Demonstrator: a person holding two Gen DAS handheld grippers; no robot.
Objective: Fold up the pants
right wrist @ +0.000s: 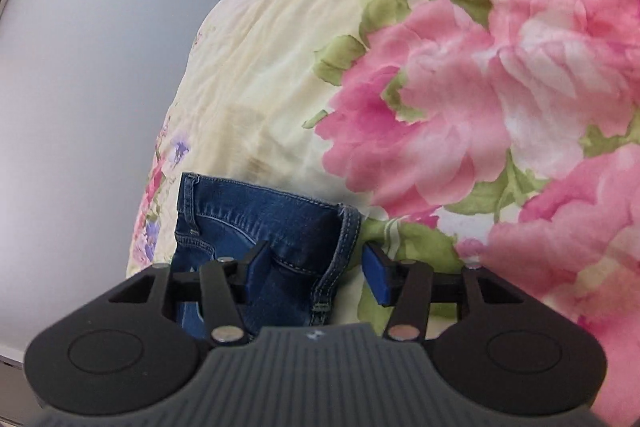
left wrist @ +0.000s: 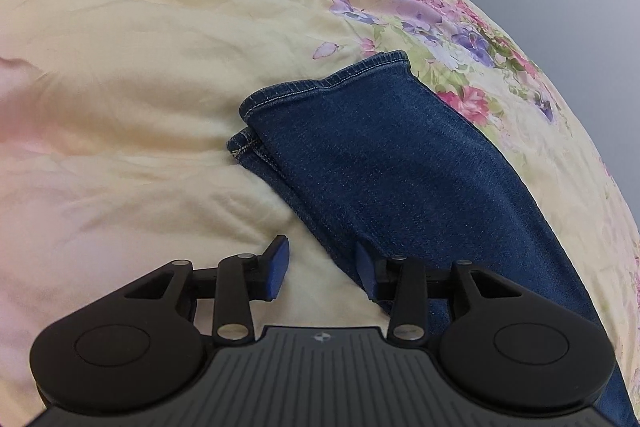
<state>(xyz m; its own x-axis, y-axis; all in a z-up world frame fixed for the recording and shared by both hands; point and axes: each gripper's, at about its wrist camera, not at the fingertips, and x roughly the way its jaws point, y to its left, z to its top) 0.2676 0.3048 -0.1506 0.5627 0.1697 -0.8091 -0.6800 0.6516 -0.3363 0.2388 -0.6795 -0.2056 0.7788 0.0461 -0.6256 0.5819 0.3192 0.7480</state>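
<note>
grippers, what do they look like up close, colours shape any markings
Both match. The left gripper and the right gripper each have a dark grey ribbed body with a small pale emblem at its front edge, flanked by two round black housings. Black linkage bars with silver pivot pins run forward to two fingers faced with blue pads. No cables, sleeves or hands show.

the pants (left wrist: 392, 171) lie on the quilt (left wrist: 152, 75), one leg stacked on the other, hems at the far end. the waist (right wrist: 256, 223) lies near the quilt's left edge.
</note>
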